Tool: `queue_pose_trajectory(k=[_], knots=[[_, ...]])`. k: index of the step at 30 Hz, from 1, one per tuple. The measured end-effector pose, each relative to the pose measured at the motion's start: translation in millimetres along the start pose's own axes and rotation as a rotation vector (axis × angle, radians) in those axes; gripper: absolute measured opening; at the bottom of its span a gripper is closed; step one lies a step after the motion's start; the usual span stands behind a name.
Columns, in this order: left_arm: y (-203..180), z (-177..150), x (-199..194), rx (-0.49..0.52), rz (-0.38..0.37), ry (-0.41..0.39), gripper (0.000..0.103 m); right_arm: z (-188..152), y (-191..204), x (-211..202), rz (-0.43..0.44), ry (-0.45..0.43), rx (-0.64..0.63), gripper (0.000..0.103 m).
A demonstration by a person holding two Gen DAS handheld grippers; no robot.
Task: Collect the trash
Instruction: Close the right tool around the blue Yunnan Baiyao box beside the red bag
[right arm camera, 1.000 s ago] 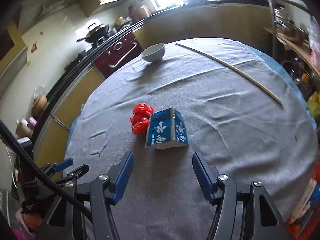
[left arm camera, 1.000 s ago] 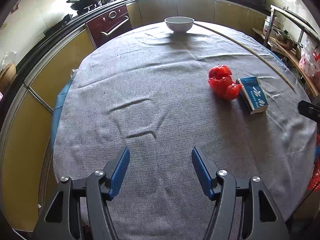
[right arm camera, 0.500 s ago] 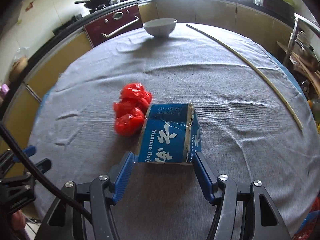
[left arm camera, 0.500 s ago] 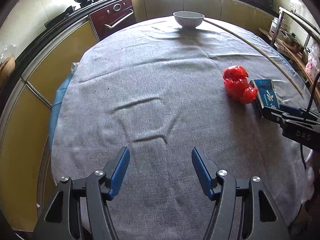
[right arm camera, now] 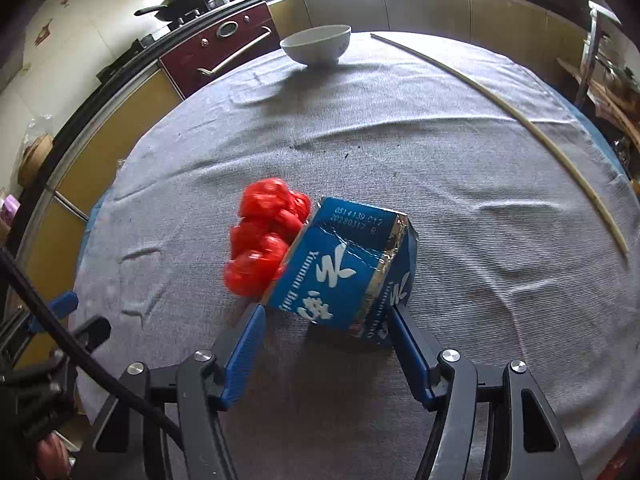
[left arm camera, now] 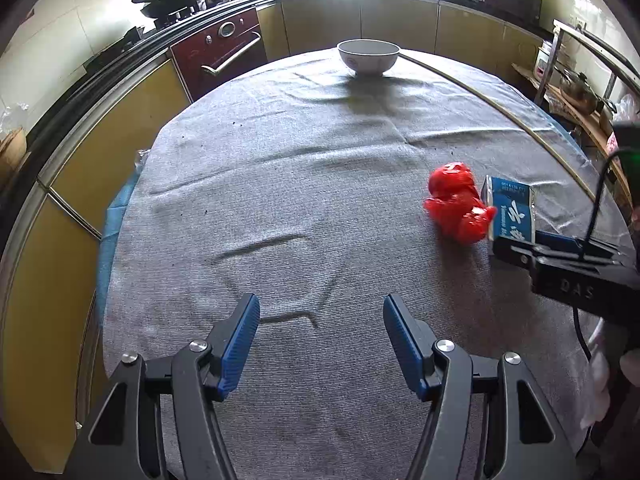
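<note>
A crushed blue carton (right arm camera: 344, 268) lies on the grey tablecloth (left arm camera: 280, 180), with a crumpled red plastic bag (right arm camera: 268, 248) touching its left side. My right gripper (right arm camera: 326, 312) is open, and the carton's near end sits between its blue fingertips (right arm camera: 248, 344), filling the gap from pad to pad. In the left wrist view the carton (left arm camera: 512, 212) and red bag (left arm camera: 456, 208) are at the right, with the right gripper (left arm camera: 560, 256) reaching in behind them. My left gripper (left arm camera: 320, 320) hangs open over bare cloth, nothing between its fingers.
A white bowl (left arm camera: 368, 56) stands at the table's far edge. A long thin stick (right arm camera: 500, 104) lies along the right side of the cloth. Kitchen cabinets, an oven and a wok on the stove ring the table behind; a metal rack stands at right.
My right gripper came forward and down until the carton's near end sat between its fingers; the carton has turned a little. The left gripper drifted slightly, still open.
</note>
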State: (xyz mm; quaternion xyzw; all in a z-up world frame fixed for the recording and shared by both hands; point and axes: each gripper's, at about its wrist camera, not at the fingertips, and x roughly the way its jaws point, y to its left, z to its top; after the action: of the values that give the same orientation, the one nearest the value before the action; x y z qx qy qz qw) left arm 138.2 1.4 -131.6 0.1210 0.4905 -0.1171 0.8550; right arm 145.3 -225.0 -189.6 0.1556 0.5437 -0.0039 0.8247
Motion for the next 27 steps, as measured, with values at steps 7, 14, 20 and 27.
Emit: queue_pose_trajectory(k=[7,14,20,27], knots=[[-1.9,3.6,2.2,0.000,0.005,0.009,0.065,10.2,-6.4,19.1,0.003,0.034,0.054,0.067],[-4.7,8.3,5.9,-0.008,-0.022,0.020,0.065,10.1,-41.3,-3.4,0.156,-0.011,0.200,0.067],[-0.8,3.9,3.0,-0.017,-0.051,0.014,0.065,36.1,-41.0,-12.1,0.199,0.006,0.277,0.068],[32.6,-5.7,4.6,-0.083,-0.069,0.011,0.065,53.9,-17.5,17.5,0.049,0.071,0.332,0.068]])
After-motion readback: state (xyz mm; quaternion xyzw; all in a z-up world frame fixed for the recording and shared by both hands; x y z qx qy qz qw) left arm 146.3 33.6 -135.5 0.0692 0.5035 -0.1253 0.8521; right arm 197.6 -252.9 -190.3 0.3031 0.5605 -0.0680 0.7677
